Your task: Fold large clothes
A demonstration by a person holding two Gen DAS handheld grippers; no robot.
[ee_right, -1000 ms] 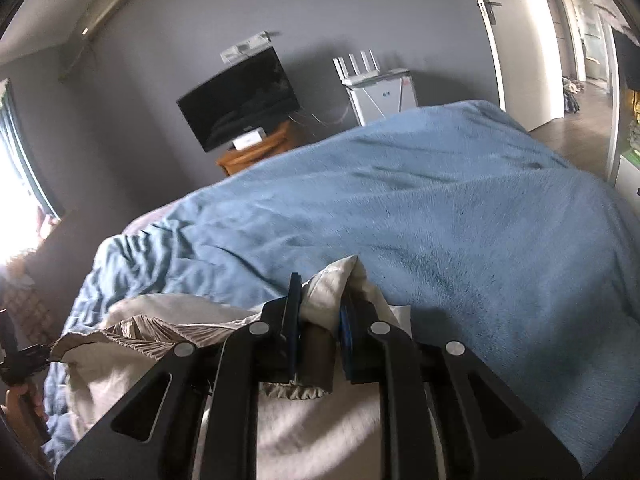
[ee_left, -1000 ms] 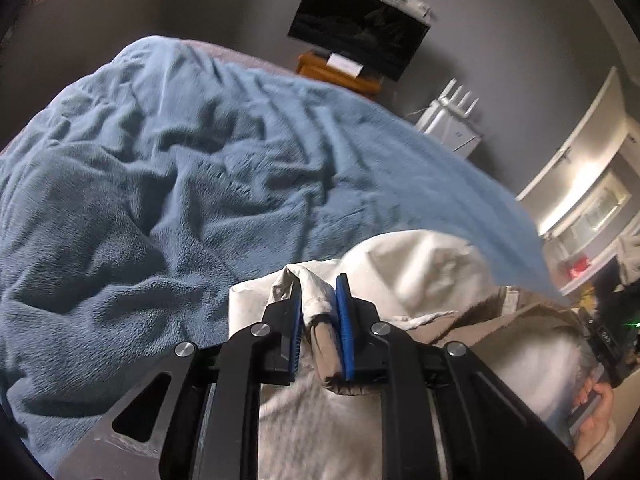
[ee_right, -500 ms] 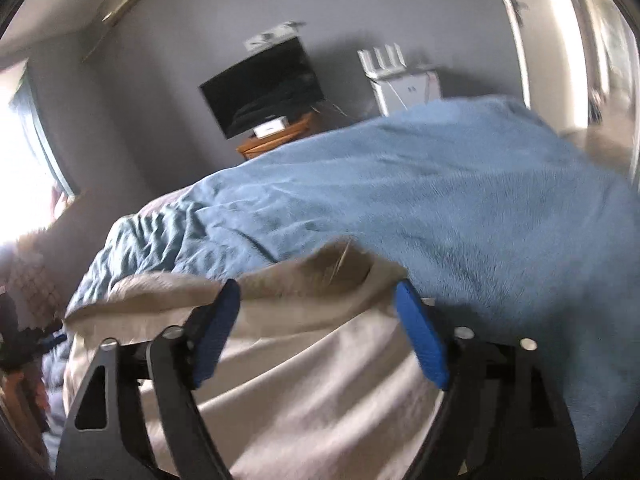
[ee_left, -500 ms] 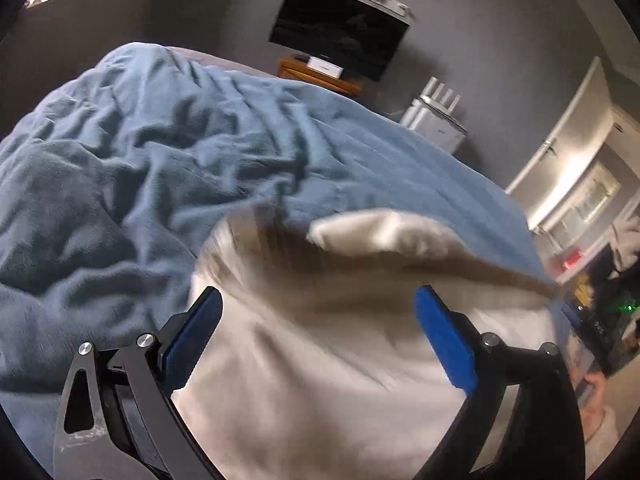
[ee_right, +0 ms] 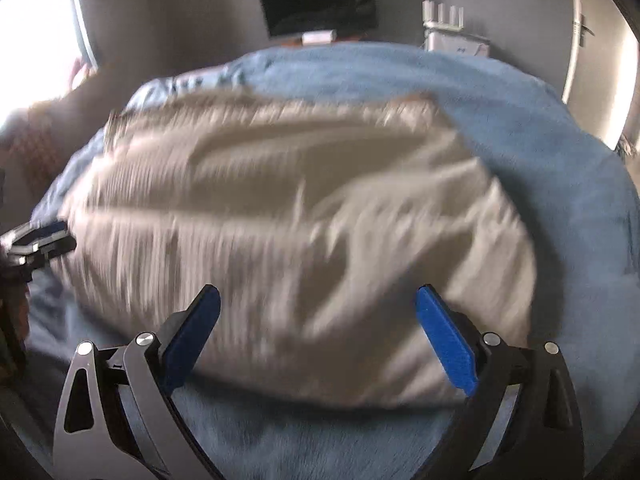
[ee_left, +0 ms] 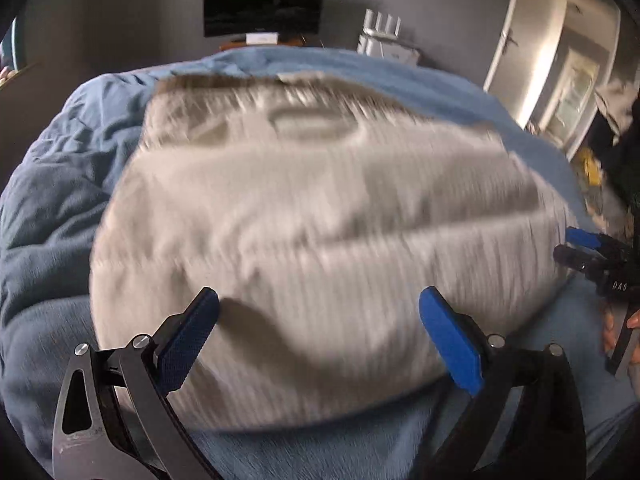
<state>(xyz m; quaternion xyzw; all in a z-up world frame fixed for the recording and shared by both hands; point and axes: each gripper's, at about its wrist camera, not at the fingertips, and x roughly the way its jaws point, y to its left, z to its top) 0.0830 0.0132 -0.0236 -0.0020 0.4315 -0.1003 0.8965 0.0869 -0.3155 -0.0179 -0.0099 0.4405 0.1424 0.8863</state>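
Note:
A beige, folded garment [ee_left: 320, 208] lies blurred on the blue blanket [ee_left: 48, 220] of a bed. My left gripper [ee_left: 318, 296] hovers over its near edge, jaws opening wide, nothing pinched between the blue pads. In the right wrist view the same garment [ee_right: 280, 220] spreads across the blanket [ee_right: 560, 160]. My right gripper [ee_right: 318, 292] hangs over its near edge too, jaws opening, with no cloth held. Each gripper shows at the edge of the other's view: the right one [ee_left: 584, 240] with a hand [ee_left: 616, 328] below it, the left one [ee_right: 36, 238].
A dark TV [ee_left: 262, 2] stands on a wooden stand against the grey far wall, with a white router [ee_left: 384, 40] to its right. A pale door [ee_left: 532, 48] is at the right. A bright window [ee_right: 36, 32] lights the left side.
Both grippers were shut on bunched corners of the garment a second ago. They have let go and opened wide, and pulled back toward the near edge. The garment now lies spread on the blanket.

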